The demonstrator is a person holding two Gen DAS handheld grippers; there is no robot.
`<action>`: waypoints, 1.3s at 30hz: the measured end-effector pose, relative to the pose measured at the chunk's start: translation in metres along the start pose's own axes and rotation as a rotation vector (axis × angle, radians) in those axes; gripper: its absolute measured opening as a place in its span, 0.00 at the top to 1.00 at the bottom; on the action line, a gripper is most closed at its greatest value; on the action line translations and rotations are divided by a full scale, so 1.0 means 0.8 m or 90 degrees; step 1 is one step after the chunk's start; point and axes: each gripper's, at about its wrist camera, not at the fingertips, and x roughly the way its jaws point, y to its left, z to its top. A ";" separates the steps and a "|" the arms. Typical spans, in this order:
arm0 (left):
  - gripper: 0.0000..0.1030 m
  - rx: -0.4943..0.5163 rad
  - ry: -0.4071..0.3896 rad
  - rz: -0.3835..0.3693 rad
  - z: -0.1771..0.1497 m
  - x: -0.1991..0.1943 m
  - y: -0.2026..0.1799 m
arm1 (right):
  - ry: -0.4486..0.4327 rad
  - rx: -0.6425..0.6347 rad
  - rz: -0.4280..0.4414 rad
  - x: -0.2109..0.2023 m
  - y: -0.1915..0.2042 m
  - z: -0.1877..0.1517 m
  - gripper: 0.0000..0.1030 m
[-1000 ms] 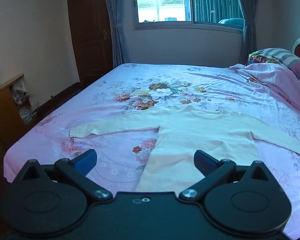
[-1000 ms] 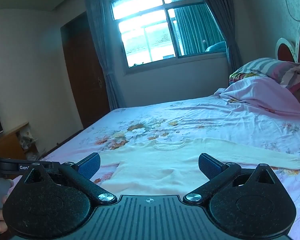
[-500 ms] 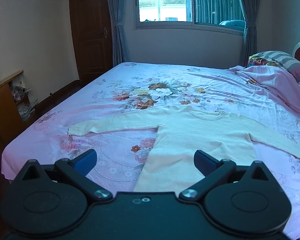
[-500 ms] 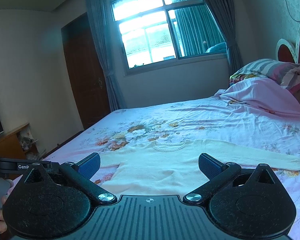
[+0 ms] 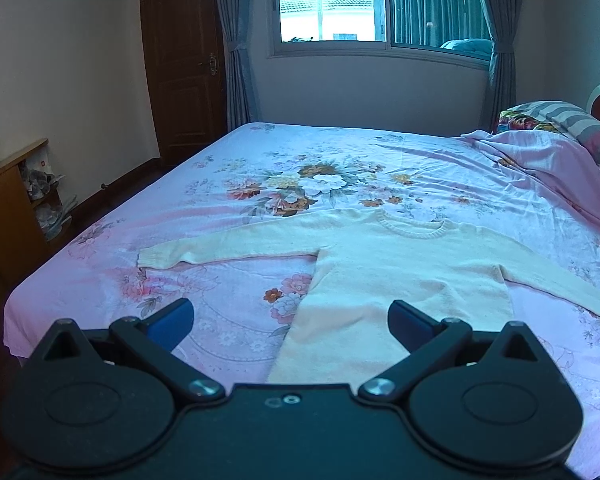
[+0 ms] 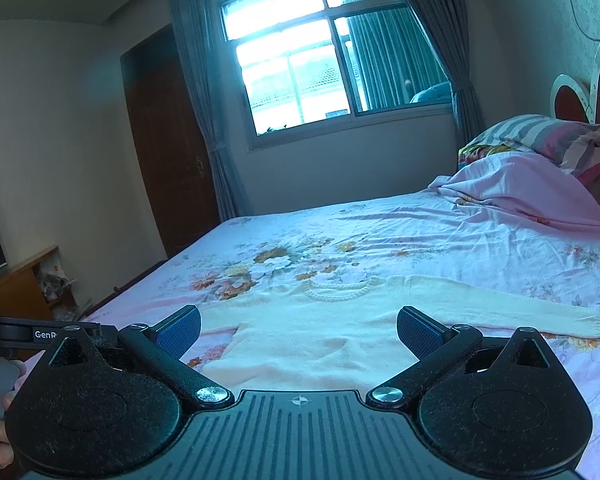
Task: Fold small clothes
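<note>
My left gripper (image 5: 290,318) hangs with its blue-padded fingers spread wide and nothing between them, and my right gripper (image 6: 298,330) is just as wide apart and just as empty. Neither touches cloth; both hover above the near edge of the bed, pointing across it toward the window.

Just past the fingertips lies the small cream knitted sweater with a ribbed round collar (image 5: 404,272), spread flat on the pink floral bedsheet (image 5: 308,184), hem toward me and collar away. Both sleeves stretch straight out to the sides: the left sleeve (image 5: 220,246) ends in a ribbed cuff near the bed's left edge, the right sleeve (image 6: 500,310) reaches toward the crumpled pink blanket (image 6: 520,184) but stops well short of it.

I judge the folding has not begun: no sleeve is turned in, the body shows no crease or doubled layer. Everything remains to do, starting, I would think, with the sleeves. The knit looks soft, thick and a little fuzzy, lying smooth with hardly a wrinkle.
</note>
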 end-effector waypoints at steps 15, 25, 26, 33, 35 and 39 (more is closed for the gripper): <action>0.01 -0.004 0.008 0.002 -0.004 0.003 0.002 | 0.005 0.001 -0.002 0.002 0.000 0.000 0.00; 0.01 -0.006 0.014 0.003 -0.003 0.009 0.003 | 0.010 0.001 -0.005 0.006 -0.002 -0.002 0.00; 0.01 -0.006 0.014 0.003 -0.003 0.009 0.003 | 0.010 0.001 -0.005 0.006 -0.002 -0.003 0.00; 0.01 -0.005 0.020 0.003 -0.005 0.013 0.002 | 0.015 0.003 -0.007 0.010 -0.003 -0.005 0.00; 0.01 -0.006 0.021 0.003 -0.005 0.014 0.002 | 0.015 0.003 -0.008 0.011 -0.004 -0.006 0.00; 0.01 -0.005 0.023 0.005 -0.005 0.018 0.002 | 0.016 0.002 -0.010 0.011 -0.005 -0.007 0.00</action>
